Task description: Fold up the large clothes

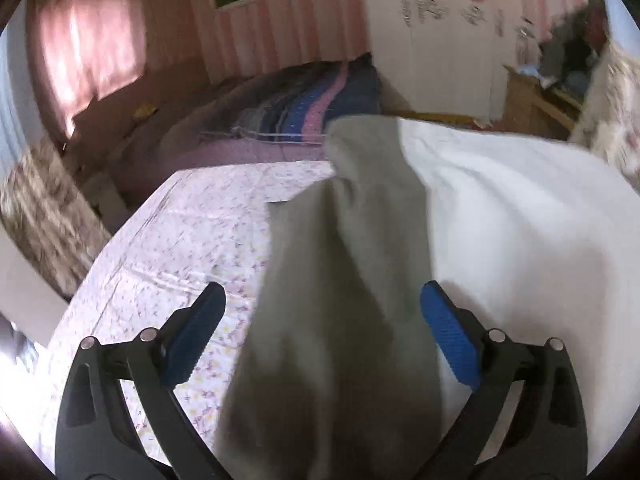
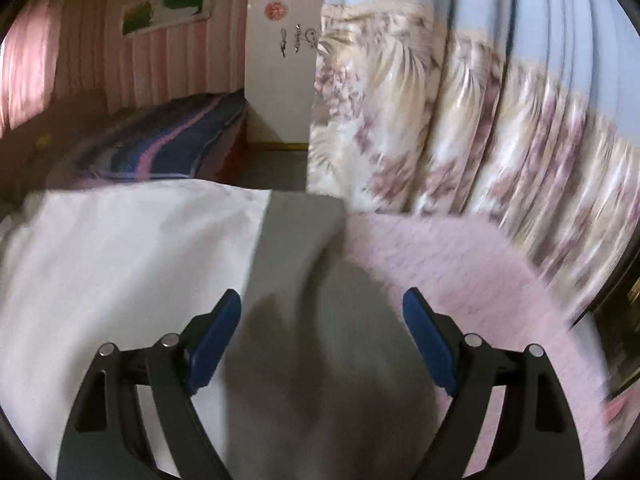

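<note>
Between the blue pads of our left tool [image 1: 322, 320] runs a grey-green fabric sleeve [image 1: 340, 264], and the jaws stand wide apart, neither pad pressing on the cloth. Ahead of this tool the sleeve narrows and rises to a loose end, and to its right the garment's broad white fabric body [image 1: 500, 216] spreads flat. Left of the tool lies the pink flowered bed sheet [image 1: 192, 224].

Our right tool [image 2: 322, 324] is likewise spread wide, with a matching grey fabric sleeve [image 2: 296, 248] lying between its pads but not gripped; whether the pads brush it we cannot tell through the blur. To this tool's left is the same white body [image 2: 120, 248], to its right bare pink sheet [image 2: 440, 252], and beyond that a hanging floral curtain [image 2: 440, 120]. Farther ahead rests a folded striped blue and pink blanket [image 1: 320, 100].
</note>
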Available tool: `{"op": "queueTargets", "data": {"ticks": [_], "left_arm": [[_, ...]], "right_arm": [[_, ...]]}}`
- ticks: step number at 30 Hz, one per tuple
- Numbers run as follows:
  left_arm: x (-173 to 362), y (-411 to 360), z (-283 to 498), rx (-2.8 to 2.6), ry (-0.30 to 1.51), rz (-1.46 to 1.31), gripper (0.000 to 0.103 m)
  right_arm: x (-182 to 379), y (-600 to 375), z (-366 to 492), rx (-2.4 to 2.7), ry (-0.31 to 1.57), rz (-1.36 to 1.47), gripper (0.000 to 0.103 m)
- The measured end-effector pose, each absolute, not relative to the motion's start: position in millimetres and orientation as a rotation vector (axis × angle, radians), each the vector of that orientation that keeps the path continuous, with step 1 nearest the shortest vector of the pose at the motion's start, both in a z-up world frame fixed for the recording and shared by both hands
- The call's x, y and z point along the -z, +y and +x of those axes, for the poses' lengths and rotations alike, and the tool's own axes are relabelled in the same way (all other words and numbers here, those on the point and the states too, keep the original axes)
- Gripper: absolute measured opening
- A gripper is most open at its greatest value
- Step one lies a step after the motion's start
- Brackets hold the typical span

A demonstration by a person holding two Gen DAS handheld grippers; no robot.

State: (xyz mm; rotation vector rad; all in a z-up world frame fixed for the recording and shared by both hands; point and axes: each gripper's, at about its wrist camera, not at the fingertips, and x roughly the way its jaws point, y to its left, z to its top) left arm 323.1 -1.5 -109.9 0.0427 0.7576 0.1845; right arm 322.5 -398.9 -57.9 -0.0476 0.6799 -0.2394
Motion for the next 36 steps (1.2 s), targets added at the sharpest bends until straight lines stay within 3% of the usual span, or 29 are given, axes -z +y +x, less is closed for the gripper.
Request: {"op": "queueTargets", "data": {"ticks": [12,21,36], "left_arm": [[107,5,328,-0.123,0.791,0.021,0.097],[48,-23,264,0.060,0.736,-0.022,0.100],[50,-117,261,0.167,0.811,-0.020,0.100]], "right_arm": [[50,-443,295,0.192,0.749,0.020,0.084],[22,-464,229,0.116,0.790,0.024,0.088],[69,-451,265,-0.059,0.918,0.155,0.088]]}}
